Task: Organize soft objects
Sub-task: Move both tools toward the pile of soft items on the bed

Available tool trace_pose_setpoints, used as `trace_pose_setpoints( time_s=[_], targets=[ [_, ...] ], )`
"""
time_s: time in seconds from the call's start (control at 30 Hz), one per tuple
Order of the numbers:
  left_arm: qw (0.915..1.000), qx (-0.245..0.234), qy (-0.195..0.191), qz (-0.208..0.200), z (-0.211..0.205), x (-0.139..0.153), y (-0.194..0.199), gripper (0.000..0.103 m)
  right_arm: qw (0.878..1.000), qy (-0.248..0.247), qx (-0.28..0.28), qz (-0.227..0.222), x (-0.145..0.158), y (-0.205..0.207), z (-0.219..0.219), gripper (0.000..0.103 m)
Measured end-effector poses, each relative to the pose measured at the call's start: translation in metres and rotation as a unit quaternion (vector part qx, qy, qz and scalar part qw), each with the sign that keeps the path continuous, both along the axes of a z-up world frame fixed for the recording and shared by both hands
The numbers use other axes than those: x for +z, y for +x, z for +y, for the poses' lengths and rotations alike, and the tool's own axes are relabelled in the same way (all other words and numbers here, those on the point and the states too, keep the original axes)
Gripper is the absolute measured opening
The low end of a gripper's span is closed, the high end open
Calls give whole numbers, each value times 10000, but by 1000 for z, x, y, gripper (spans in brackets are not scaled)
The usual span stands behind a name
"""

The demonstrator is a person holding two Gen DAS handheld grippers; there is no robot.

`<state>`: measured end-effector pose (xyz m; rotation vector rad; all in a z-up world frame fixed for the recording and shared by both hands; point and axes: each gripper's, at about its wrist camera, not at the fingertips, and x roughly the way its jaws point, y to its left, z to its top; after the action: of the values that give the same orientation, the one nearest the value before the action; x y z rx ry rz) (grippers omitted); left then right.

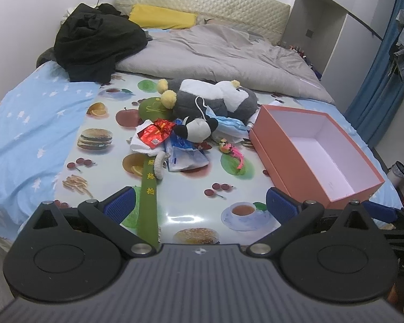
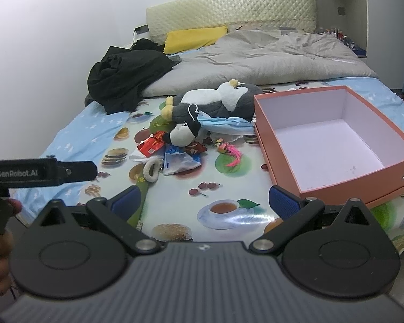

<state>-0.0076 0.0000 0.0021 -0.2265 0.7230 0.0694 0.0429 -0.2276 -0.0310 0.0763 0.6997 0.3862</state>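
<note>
Soft objects — a grey-and-white plush penguin [image 1: 215,97], a small panda plush [image 1: 199,129], a blue face mask [image 1: 229,123] and red packets [image 1: 155,134] — are heaped at the centre of the frame on a food-print mat [image 1: 196,191]. The left gripper [image 1: 200,202] is held spread wide with nothing gripped; a green strap [image 1: 148,204] is seen just beside its left pad. The right gripper [image 2: 204,202] is likewise spread wide and empty. An open orange box [image 2: 334,145] is seen at the right, near the heap. Bare mat is left between the fingers and the heap — a grey quilt [image 1: 218,51] and black clothing [image 1: 94,40] lie beyond, toward the top.
</note>
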Motion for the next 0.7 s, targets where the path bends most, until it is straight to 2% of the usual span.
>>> trace_pose_setpoints(
  time_s=[0.7],
  targets=[
    [10000,-11,50,81,-7,-3,6,103,9999,-26,39,129,-7,0,2,103]
  ],
)
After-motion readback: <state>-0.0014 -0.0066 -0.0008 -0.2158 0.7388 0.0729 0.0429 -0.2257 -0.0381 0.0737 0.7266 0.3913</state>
